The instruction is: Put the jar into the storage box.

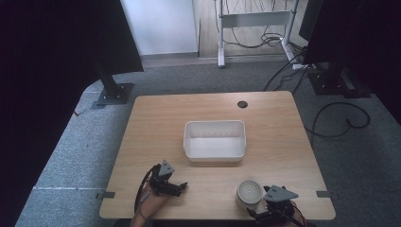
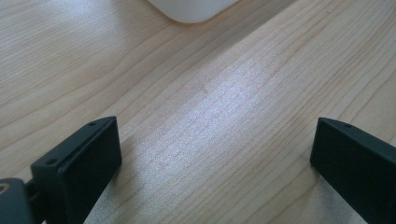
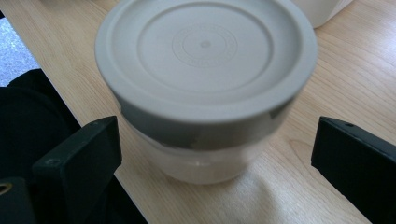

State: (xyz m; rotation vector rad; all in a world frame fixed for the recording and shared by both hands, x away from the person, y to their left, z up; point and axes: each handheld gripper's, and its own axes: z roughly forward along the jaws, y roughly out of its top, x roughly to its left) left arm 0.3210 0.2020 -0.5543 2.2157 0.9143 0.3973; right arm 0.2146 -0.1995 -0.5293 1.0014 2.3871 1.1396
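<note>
A round white tub with a lid point(image 1: 249, 192) stands near the table's front edge, right of centre. In the right gripper view the tub point(image 3: 205, 88) sits close in front, between the wide-apart jaws and clear of both. My right gripper point(image 1: 265, 206) is open at the front edge just behind the tub. At the front left my left gripper point(image 1: 182, 187) rests low over the bare wood, open, with nothing between its jaws. A white rectangular bin point(image 1: 215, 140) sits empty in the middle of the table; its corner point(image 2: 194, 9) shows at the top of the left gripper view.
The wooden table point(image 1: 156, 123) has a dark cable hole point(image 1: 242, 104) at its far edge. Beyond it are grey carpet, stand bases, a white desk frame and loose cables. The table's front edge runs just below the tub.
</note>
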